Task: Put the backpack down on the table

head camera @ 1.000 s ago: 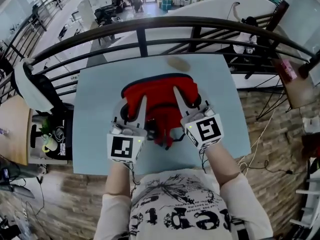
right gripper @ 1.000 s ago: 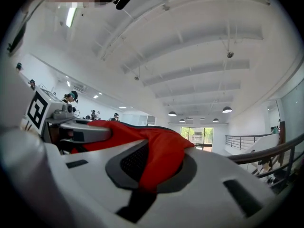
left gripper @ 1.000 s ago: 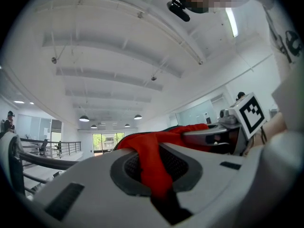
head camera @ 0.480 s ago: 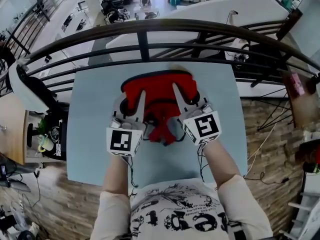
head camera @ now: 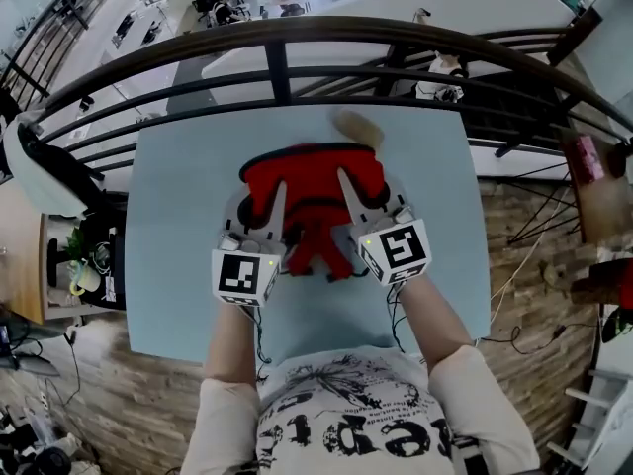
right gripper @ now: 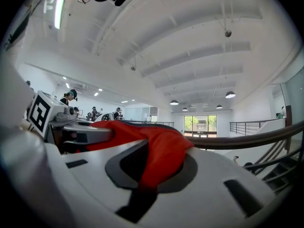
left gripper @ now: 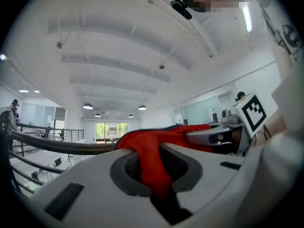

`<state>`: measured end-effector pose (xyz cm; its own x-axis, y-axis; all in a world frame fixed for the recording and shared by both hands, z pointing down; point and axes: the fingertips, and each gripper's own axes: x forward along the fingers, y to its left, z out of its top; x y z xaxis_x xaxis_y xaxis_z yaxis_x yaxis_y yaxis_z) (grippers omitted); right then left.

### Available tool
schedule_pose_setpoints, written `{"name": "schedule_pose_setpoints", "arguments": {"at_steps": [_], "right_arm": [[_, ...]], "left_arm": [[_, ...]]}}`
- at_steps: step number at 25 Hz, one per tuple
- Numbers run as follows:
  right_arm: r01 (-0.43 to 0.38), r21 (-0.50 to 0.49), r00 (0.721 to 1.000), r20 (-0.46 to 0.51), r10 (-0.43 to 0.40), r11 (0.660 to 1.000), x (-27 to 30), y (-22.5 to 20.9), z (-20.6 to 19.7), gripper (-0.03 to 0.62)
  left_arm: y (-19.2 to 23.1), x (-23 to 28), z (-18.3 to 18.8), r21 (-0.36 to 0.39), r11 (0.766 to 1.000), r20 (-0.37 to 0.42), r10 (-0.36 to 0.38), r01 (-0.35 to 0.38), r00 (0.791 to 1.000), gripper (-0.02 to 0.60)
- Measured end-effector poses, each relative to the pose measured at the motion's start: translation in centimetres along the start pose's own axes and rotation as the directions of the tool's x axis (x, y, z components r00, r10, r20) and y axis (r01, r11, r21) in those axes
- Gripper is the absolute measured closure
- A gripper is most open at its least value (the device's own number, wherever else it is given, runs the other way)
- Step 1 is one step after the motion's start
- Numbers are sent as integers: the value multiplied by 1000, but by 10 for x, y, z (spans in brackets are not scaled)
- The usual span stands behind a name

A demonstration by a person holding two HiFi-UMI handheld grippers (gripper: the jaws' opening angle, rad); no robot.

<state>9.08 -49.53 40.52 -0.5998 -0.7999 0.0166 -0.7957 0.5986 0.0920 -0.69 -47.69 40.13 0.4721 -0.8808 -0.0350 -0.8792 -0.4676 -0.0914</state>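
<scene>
Bright, even indoor light fills all three views, with hardly a shadow on the pale worktop point(head camera: 178, 226). The head view bows strongly: the railing point(head camera: 297, 43) curves in an arc and the picture's margins smear. A brownish patch point(head camera: 356, 127) at the worktop's far edge is too blurred to tell. Both gripper views are round fisheye pictures with black corners. There the ceiling lamps point(left gripper: 88, 106) and far windows point(right gripper: 202, 123) glare white, and the backpack point(left gripper: 152, 160) cloth close to the lens is soft.

A red backpack point(head camera: 313, 178) sits over the middle of the pale blue counter point(head camera: 183, 191). The left tongs point(head camera: 261, 212) pinch its 8 o'clock side, the right tongs point(head camera: 366, 198) its 4 o'clock side. A dark railing point(head camera: 278, 69) curves past at 12 o'clock.
</scene>
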Motion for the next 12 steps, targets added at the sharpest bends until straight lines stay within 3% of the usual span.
{"name": "schedule_pose_setpoints", "arguments": {"at_steps": [12], "right_arm": [[30, 60, 995, -94, -25, 998, -53, 49, -47, 556]], "left_arm": [[-30, -61, -47, -108, 994, -77, -28, 19, 997, 541]]}}
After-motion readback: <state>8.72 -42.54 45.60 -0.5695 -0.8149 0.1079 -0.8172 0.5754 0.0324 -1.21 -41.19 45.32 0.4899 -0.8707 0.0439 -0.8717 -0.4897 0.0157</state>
